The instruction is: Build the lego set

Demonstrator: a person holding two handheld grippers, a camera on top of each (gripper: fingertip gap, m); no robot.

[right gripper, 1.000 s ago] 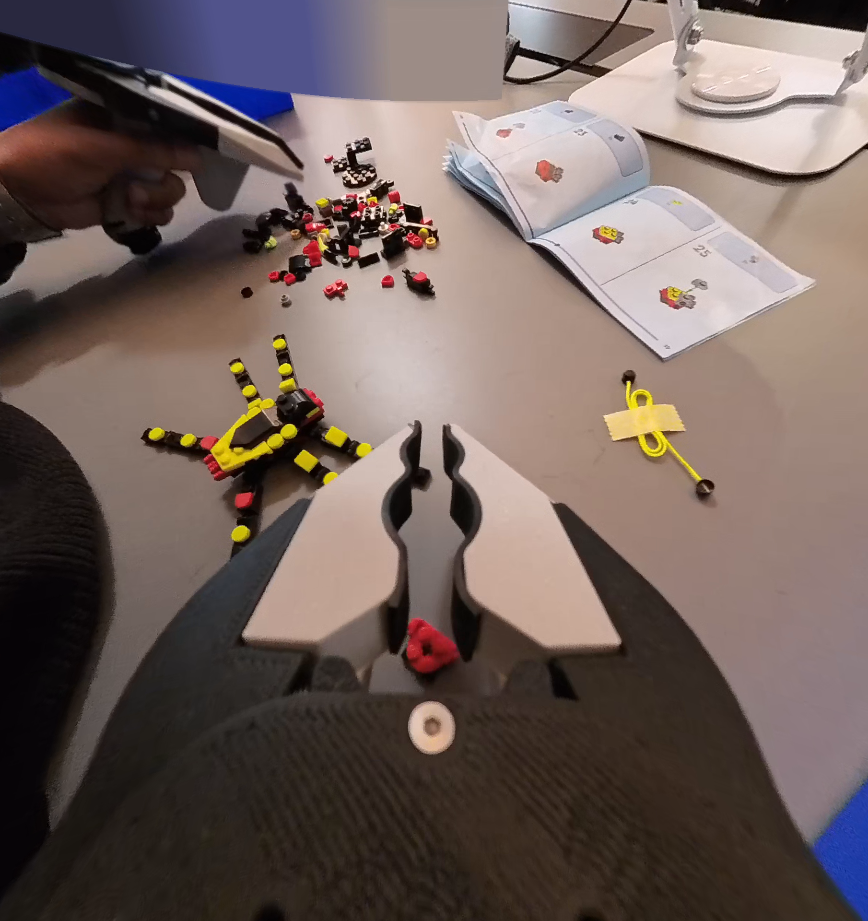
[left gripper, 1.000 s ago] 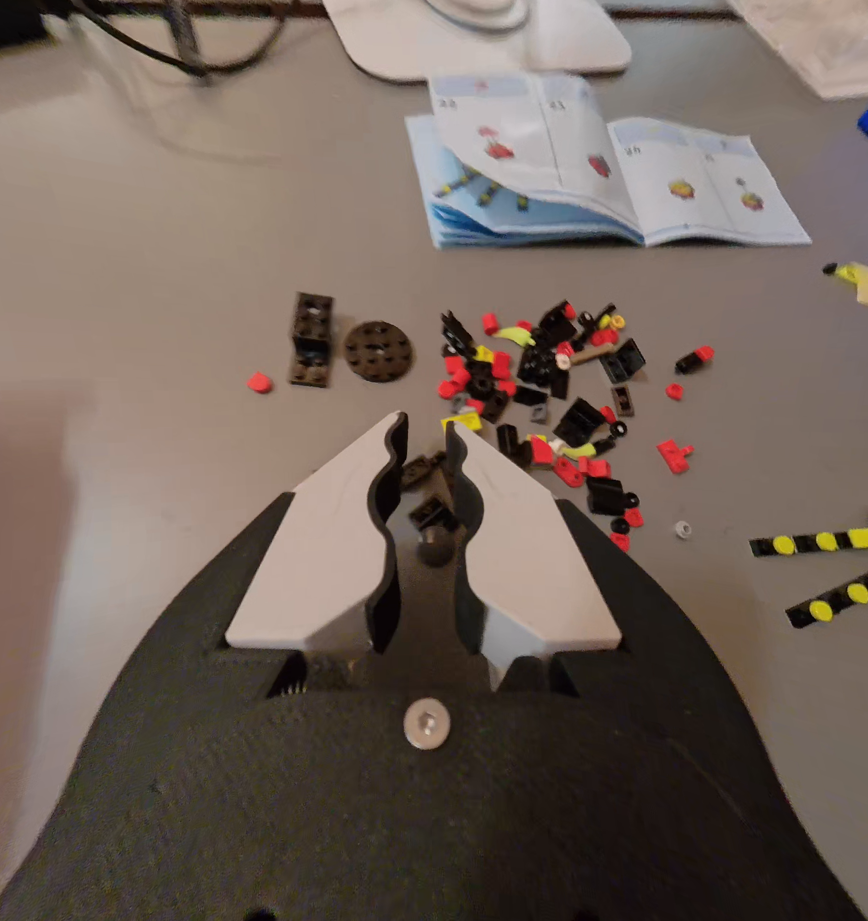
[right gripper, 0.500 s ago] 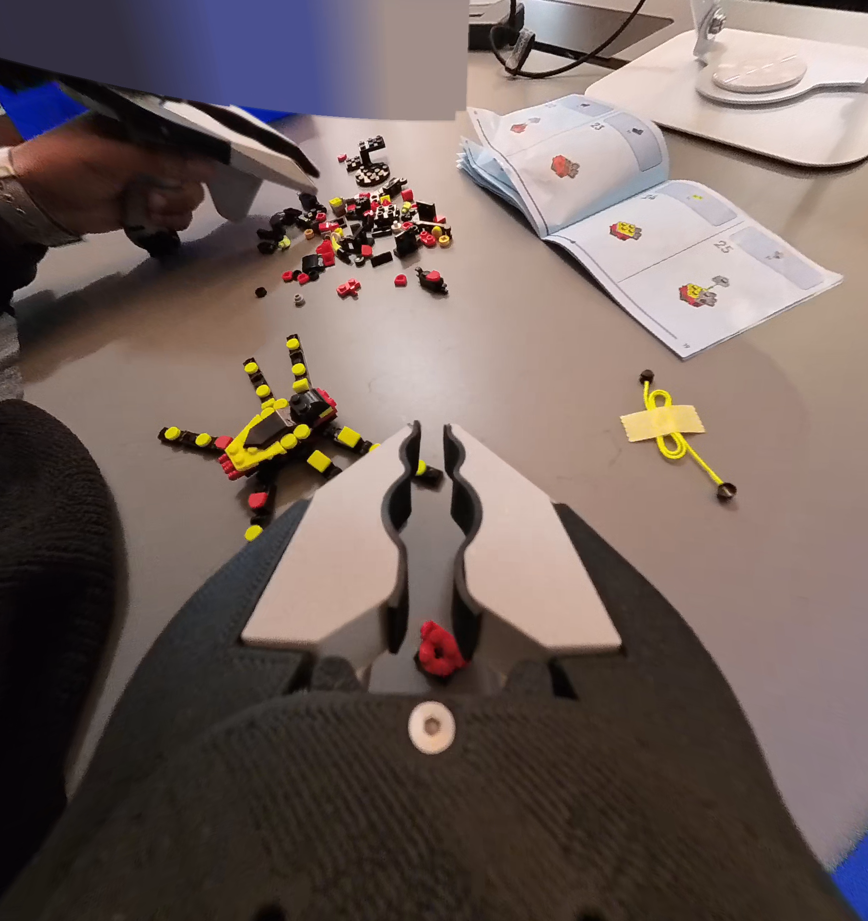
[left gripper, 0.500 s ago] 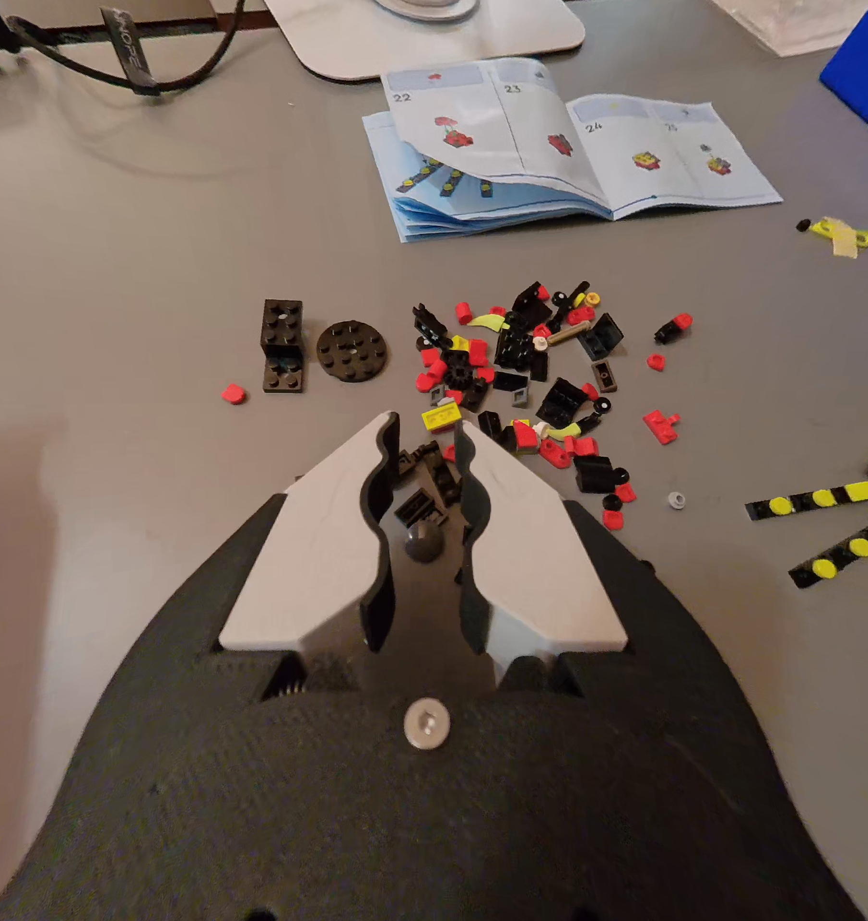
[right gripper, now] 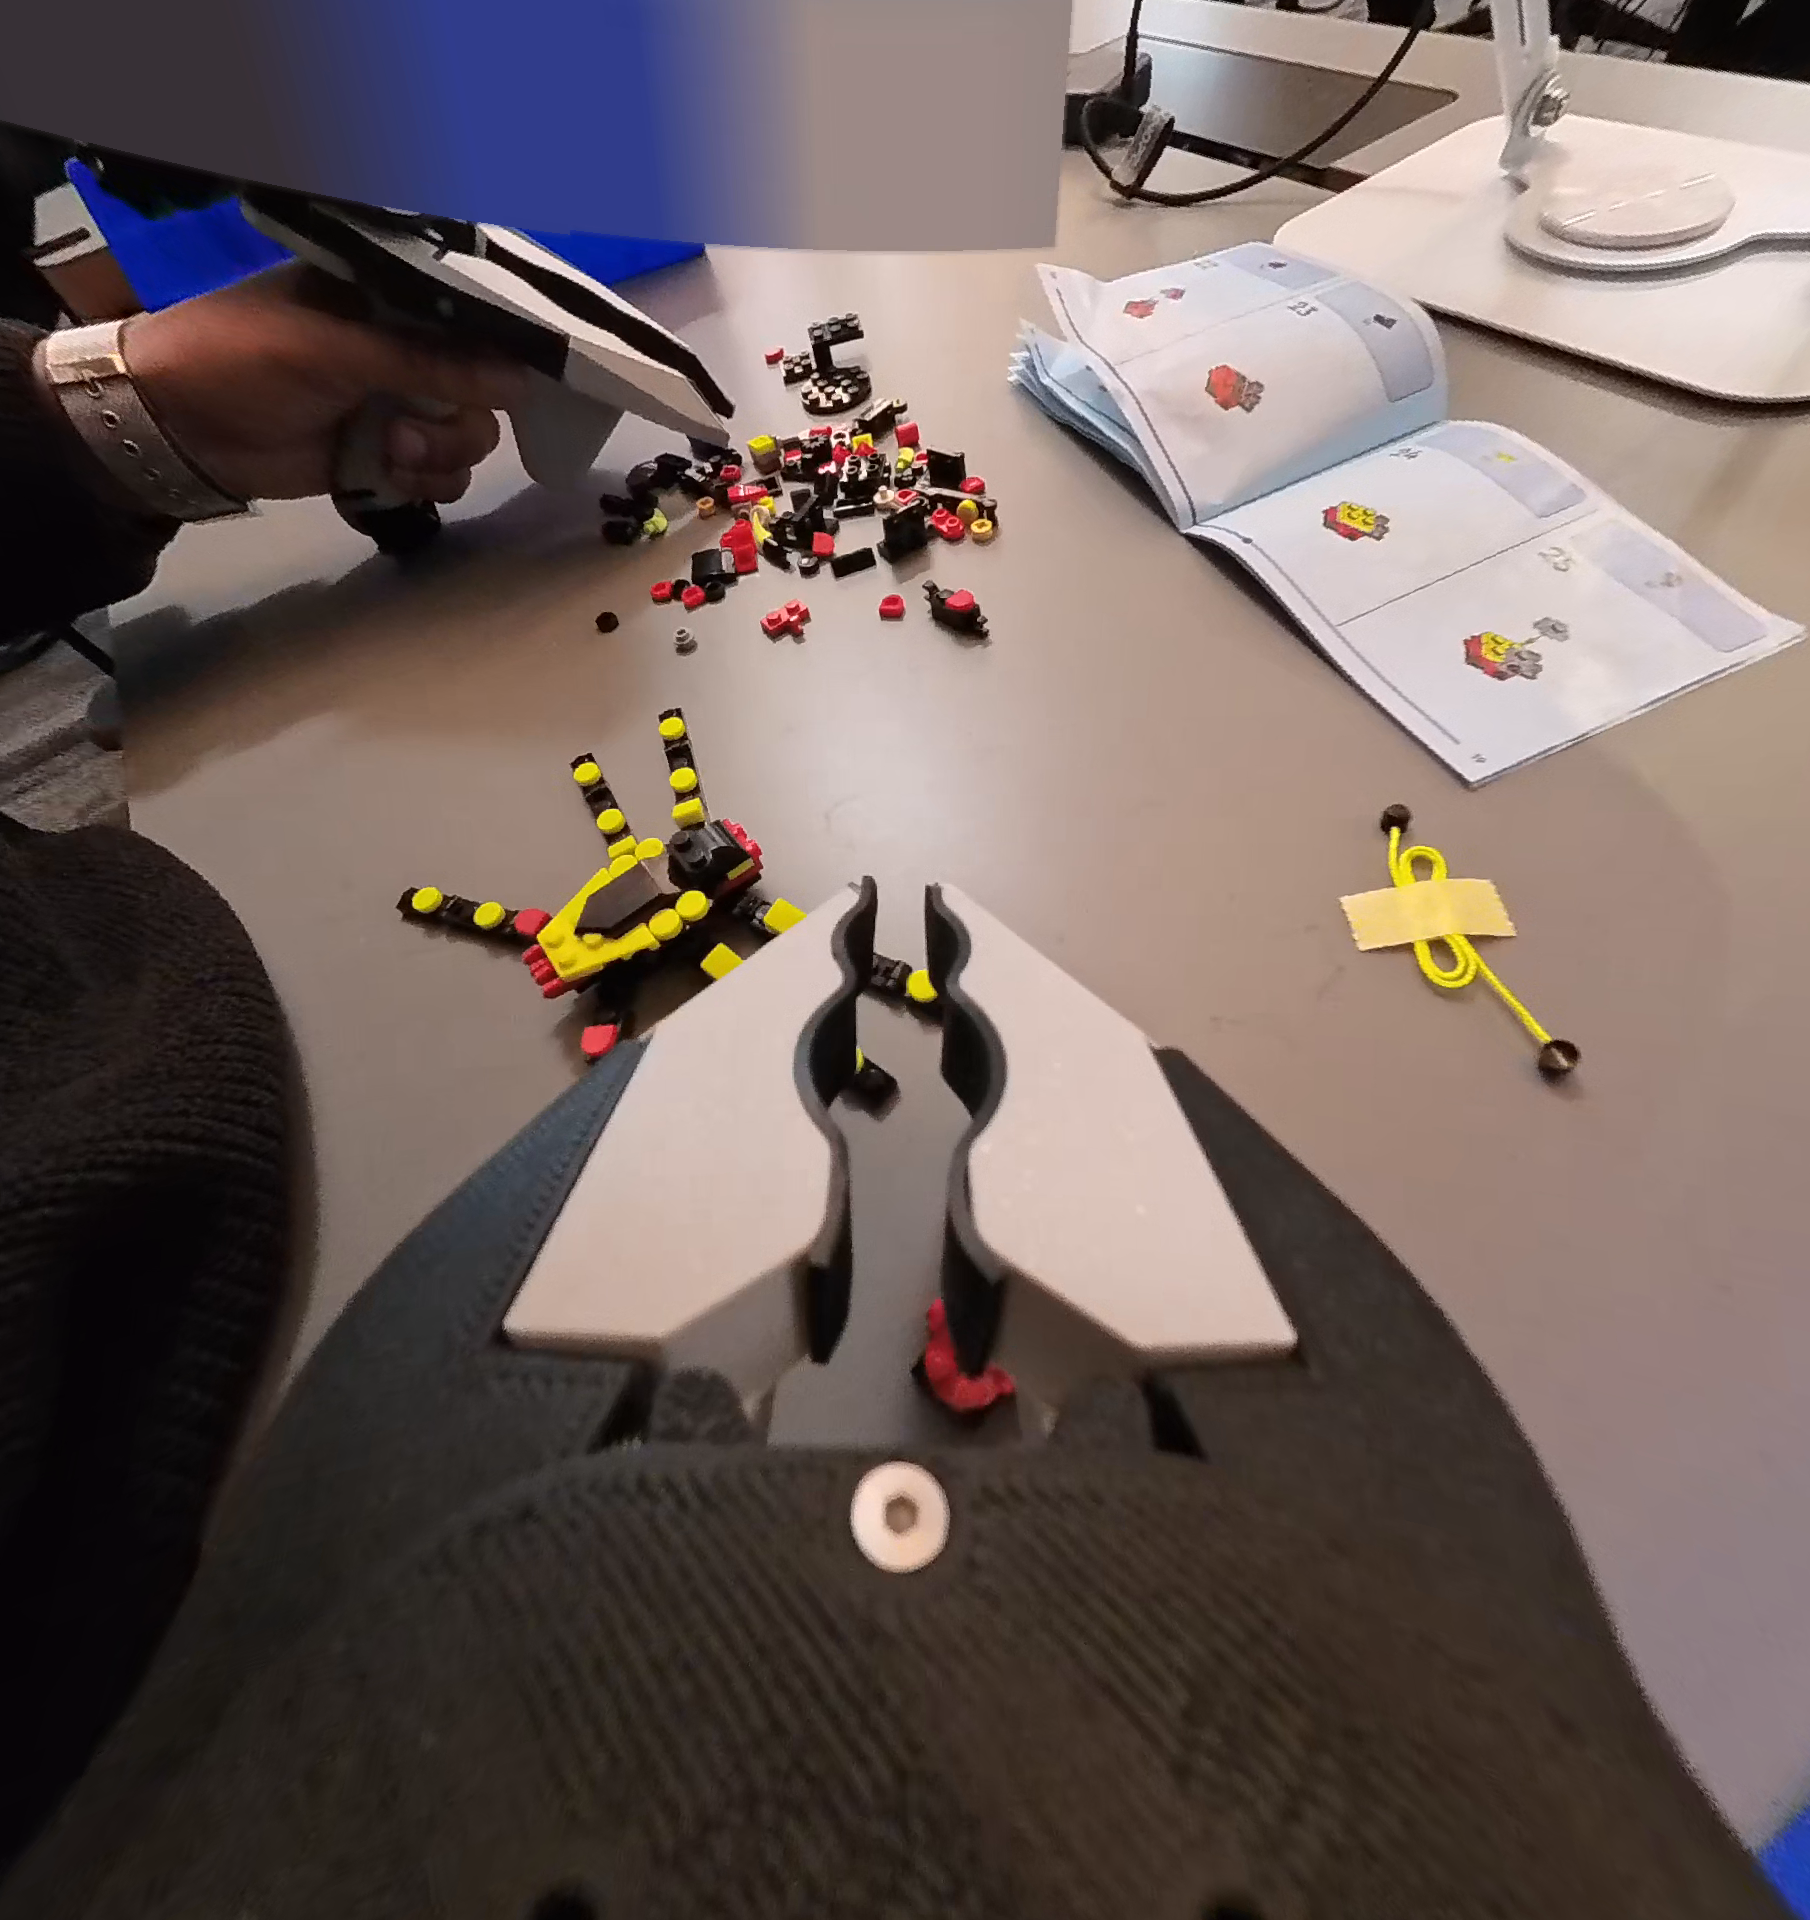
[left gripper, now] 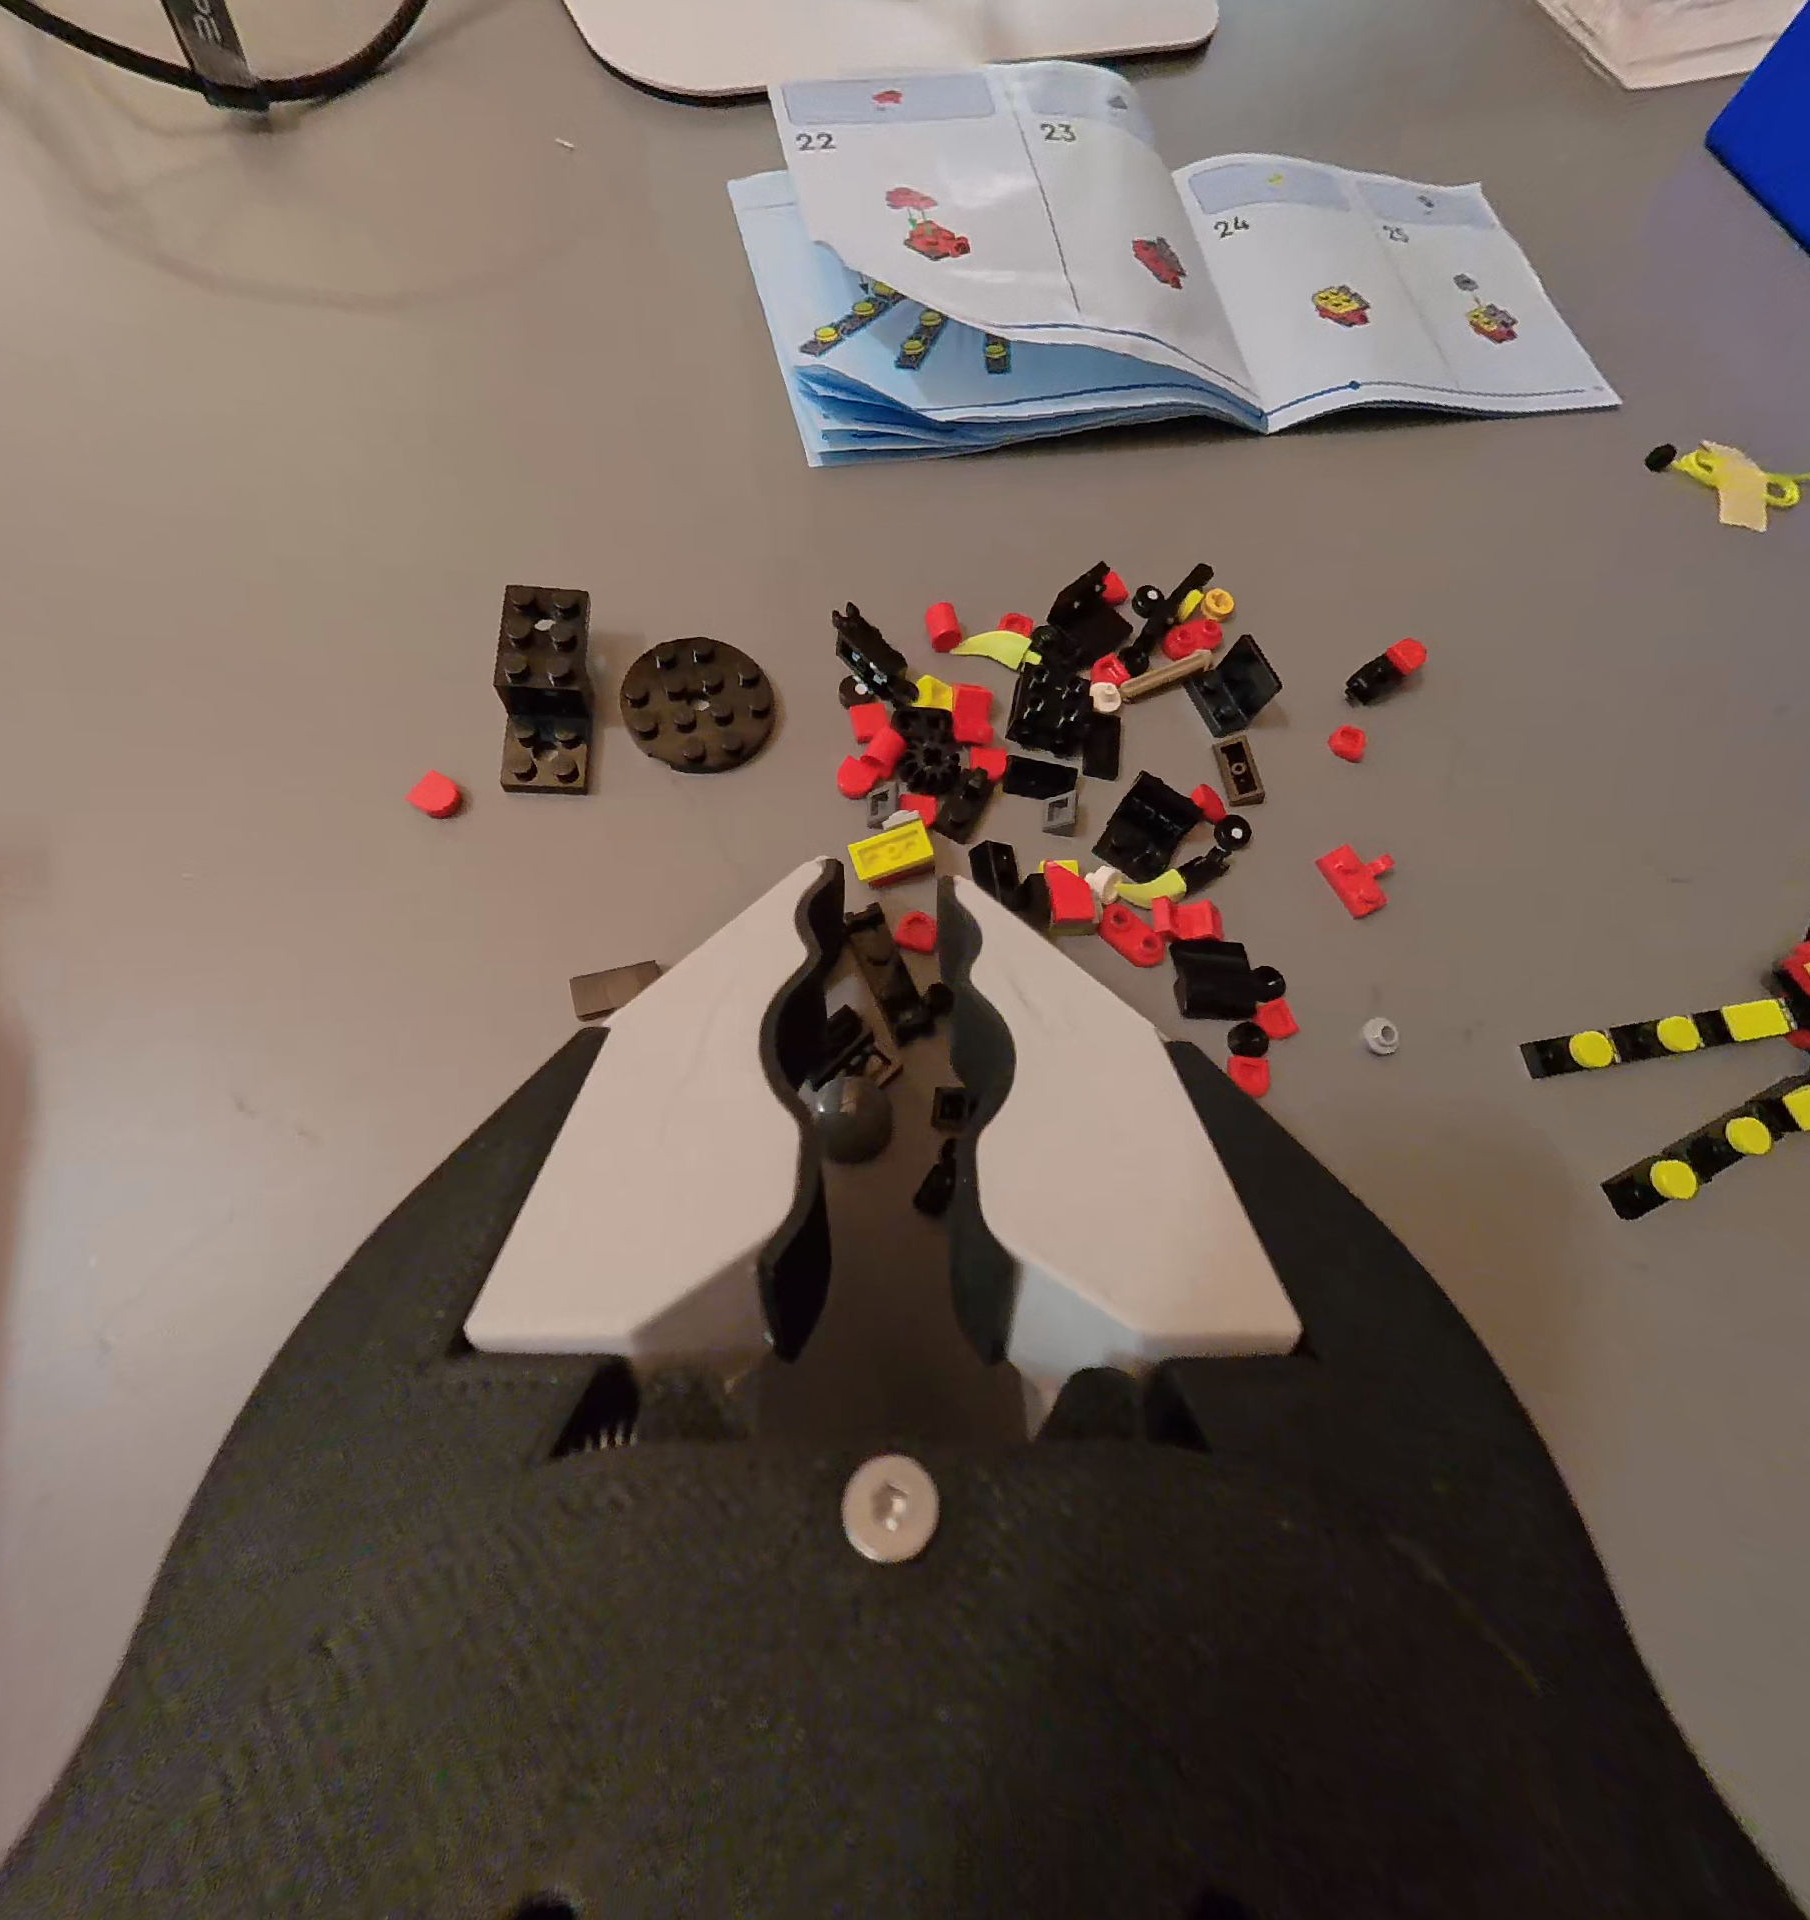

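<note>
- Loose bricks (left gripper: 1046, 790) lie in a pile at mid-frame of the left wrist view, with our left gripper (left gripper: 885, 894) low over its near edge, jaws slightly parted and nothing pinched yet.
- Our right gripper (right gripper: 899, 894) hovers near the half-built black-and-yellow model (right gripper: 636, 914), jaws narrowly apart; a small red piece (right gripper: 958, 1371) sits deep at their base, held or merely lodged we cannot tell.
- The instruction booklet (left gripper: 1171, 270) lies open at the upper right.
- Risk, as we judge it: closing into such clutter could catch several parts or flick one away.
</note>
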